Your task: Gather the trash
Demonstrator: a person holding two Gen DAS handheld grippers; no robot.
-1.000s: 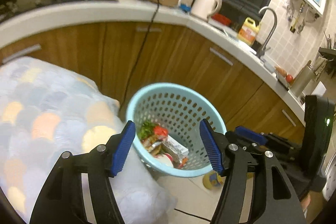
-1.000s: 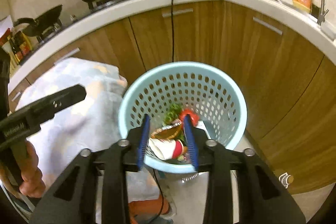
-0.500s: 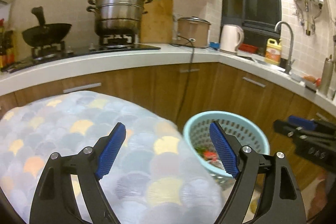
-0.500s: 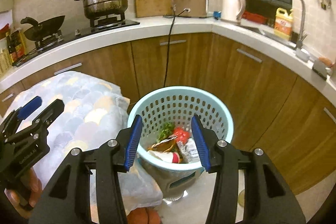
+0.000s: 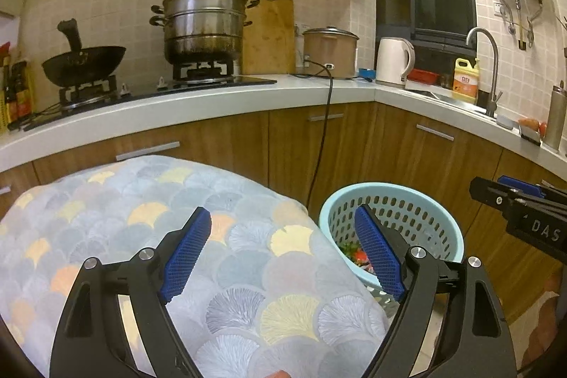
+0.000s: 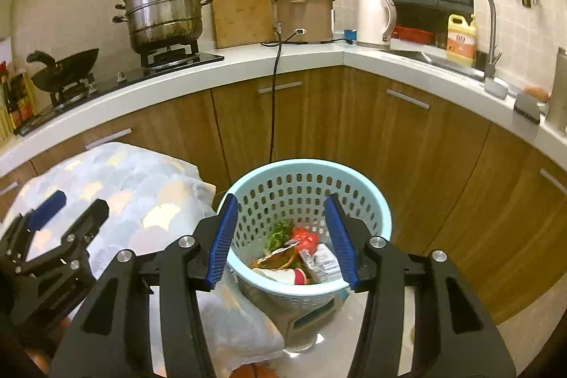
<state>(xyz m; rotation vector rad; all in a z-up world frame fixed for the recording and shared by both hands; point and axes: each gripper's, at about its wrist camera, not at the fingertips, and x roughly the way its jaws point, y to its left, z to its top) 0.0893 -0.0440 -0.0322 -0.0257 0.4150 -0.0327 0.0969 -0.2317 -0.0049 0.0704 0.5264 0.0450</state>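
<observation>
Down on the floor, a pale blue perforated basket is seen against the wooden cabinets, with the trash — greens, a red wrapper, crumpled packets — lying inside it. The right claw is held above the basket, its blue pads spread apart and nothing gripped. The left claw is likewise held wide apart and empty — over a scallop-patterned blanket just beside the basket. A steamer pot is seen on the counter.

White letters "DAS" readable on black right hand-held gripper body; yellow detergent bottle label illegible.
</observation>
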